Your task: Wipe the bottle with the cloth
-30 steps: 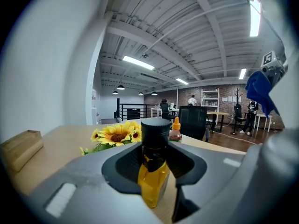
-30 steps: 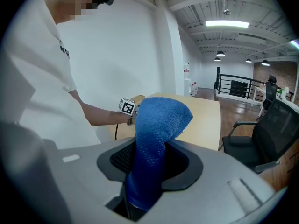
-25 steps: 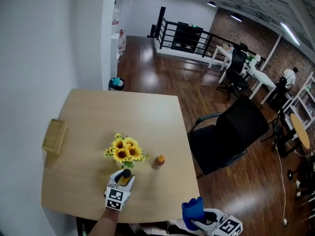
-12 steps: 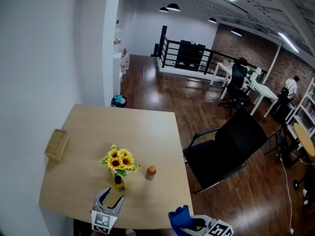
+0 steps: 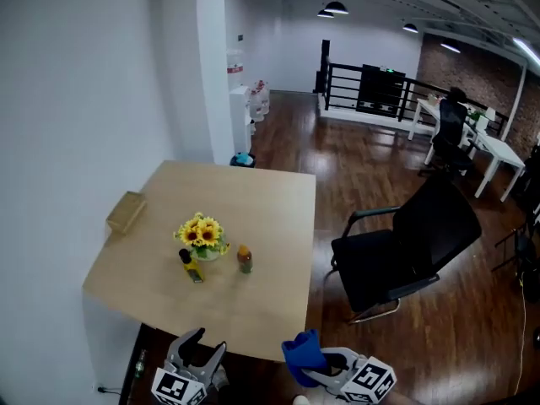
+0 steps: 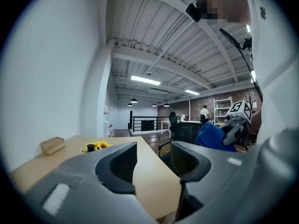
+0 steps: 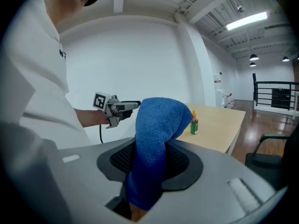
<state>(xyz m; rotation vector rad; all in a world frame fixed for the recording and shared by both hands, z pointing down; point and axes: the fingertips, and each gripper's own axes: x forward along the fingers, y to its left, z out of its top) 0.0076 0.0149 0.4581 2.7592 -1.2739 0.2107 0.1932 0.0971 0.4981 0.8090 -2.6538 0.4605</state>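
A yellow bottle with a black cap (image 5: 191, 266) stands on the wooden table (image 5: 253, 310) beside the sunflowers (image 5: 201, 234). A small orange-capped bottle (image 5: 245, 259) (image 7: 194, 124) stands just right of them. My left gripper (image 5: 207, 344) (image 6: 154, 162) is off the table's near edge, well short of both bottles. It is open; its jaws have just been closing, with nothing between them. My right gripper (image 5: 319, 364) (image 7: 149, 162) is shut on a blue cloth (image 5: 302, 353) (image 7: 156, 134), also short of the table. Each gripper view shows the other gripper (image 6: 236, 122) (image 7: 117, 108).
A small wooden box (image 5: 126, 212) (image 6: 52, 145) lies at the table's left edge by the white wall. A black office chair (image 5: 413, 243) stands to the right of the table on the dark wood floor. Desks and people are far back in the room.
The left gripper let go of the yellow bottle, which now stands by the sunflowers, then drew back off the table edge. The right gripper with the cloth also shifted; the view pulled away from the table.
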